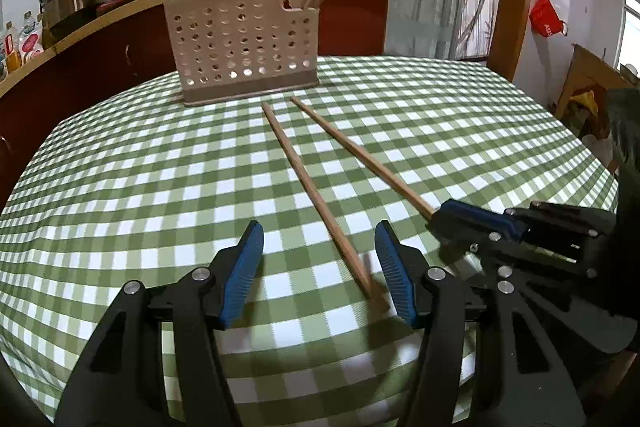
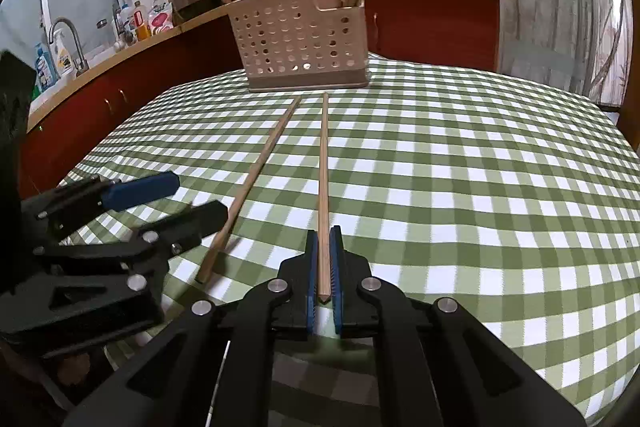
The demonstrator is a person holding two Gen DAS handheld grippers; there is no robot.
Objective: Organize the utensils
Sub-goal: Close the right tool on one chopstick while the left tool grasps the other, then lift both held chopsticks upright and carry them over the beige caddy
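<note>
Checked table [image 1: 440, 115]: right gripper [image 2: 325, 267] fingers pinch one chopstick [image 2: 324, 167]; left gripper [image 1: 320, 267] gapes around another chopstick [image 1: 304, 179], needing closure before the holder [image 1: 244, 43].

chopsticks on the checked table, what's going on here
A person is tidying wooden chopsticks into the beige perforated plastic utensil holder, which already has chopsticks in both end compartments. The right hand-held gripper is shut on the near end of one loose wooden chopstick lying on the green-and-white checked tablecloth. The left hand-held gripper is open around the end of the other loose chopstick.
</note>
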